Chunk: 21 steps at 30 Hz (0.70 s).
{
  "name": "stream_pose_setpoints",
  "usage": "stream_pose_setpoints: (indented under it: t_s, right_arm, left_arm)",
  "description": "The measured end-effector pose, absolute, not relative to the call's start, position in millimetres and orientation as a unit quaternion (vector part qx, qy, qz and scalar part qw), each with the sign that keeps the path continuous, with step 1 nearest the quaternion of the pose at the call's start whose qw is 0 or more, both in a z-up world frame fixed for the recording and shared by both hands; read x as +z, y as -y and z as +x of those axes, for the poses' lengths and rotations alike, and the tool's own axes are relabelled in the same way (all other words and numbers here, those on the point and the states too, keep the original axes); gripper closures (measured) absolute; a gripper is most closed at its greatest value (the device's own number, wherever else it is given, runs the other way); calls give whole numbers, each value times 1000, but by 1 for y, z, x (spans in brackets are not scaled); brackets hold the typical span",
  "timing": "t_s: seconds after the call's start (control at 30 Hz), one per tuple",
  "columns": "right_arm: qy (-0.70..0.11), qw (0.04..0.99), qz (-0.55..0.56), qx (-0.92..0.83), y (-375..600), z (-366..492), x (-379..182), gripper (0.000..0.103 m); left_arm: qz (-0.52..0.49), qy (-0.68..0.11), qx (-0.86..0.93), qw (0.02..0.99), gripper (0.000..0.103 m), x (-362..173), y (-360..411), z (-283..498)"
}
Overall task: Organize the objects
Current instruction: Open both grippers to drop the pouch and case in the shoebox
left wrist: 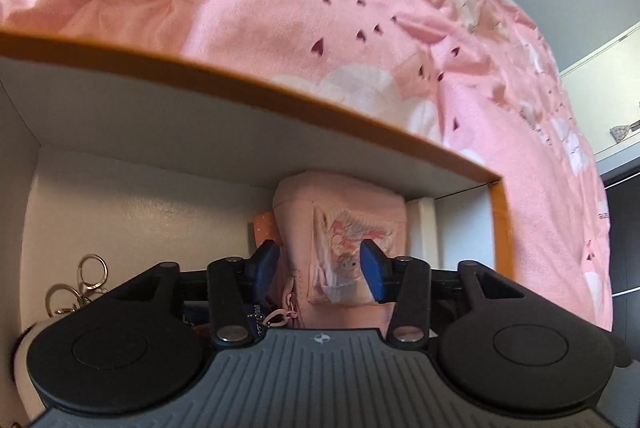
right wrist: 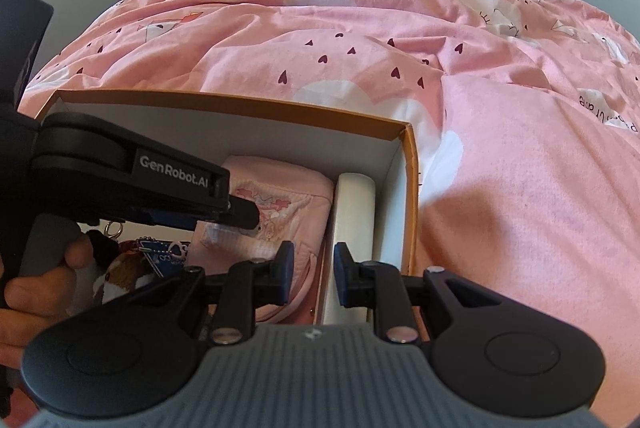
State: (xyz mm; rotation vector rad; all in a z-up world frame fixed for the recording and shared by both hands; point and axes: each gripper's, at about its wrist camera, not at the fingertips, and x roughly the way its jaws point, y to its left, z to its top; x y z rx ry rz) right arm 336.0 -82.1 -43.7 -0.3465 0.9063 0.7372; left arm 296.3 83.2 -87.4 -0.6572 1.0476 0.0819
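Box (right wrist: 408, 188) sits on the pink bed cover (right wrist: 500, 188), orange outside, white inside.

Left to right inside it: key rings (left wrist: 86, 278) at the far left wall, small plush and a blue card (right wrist: 162, 256) below them, then the pink pouch (left wrist: 340, 228) standing roughly mid-box against the far wall, then a white flat slab (right wrist: 352, 220) leaning in the slot next to the right wall.

Left hand-held gripper (left wrist: 320, 266): jaws parted, blue pads either side of the pouch's printed front panel. No clear pinch visible, so I read it as released, pouch standing on its own.

Right hand-held gripper (right wrist: 312, 276): jaws nearly together, nothing between them, hovering over the gap between pouch and slab. A hand (right wrist: 48, 280) holds the left unit's grip.

Handling guess: pouch is soft fabric, light, will deform and slump if squeezed mid-body. Better hold is the top seam or a side edge near the zipper pull. Not fragile, not slippery. Slab looks rigid, smooth, likelier to slip; take it by the exposed top edge.
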Motion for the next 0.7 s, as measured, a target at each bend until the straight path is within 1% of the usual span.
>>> stream_pose_setpoints:
  t_s: [0.17,0.3,0.43,0.5,0.57,0.6,0.7]
  right_arm:
    - [-415,825,-156,350,86,329,-33,80]
    - [-400,833,-146,354,90,320,-17,78]
    - [-385,840,-135,357,97,304,1,70]
    - [-377,845,-129,358,102,294,11,70]
    - [-369,849,-121,358,107,283,19,67]
    - [-364,852,-116,359,111,276,23,64]
    - [-350,857,-95,366,121,257,32,62]
  left_arm:
    - [-291,-467,25,835,48,-56,-88,281]
    - [-247,-449,16,859,48,-25,-82,263]
    - [-183,-427,21,885,48,4,-70,239]
    - [-158,-417,23,895,48,16,-65,227]
    - [-134,-409,30,902,48,24,-62,214]
    - [-125,-404,35,905,48,27,-60,207]
    - [-104,-394,46,912,48,32,-58,188]
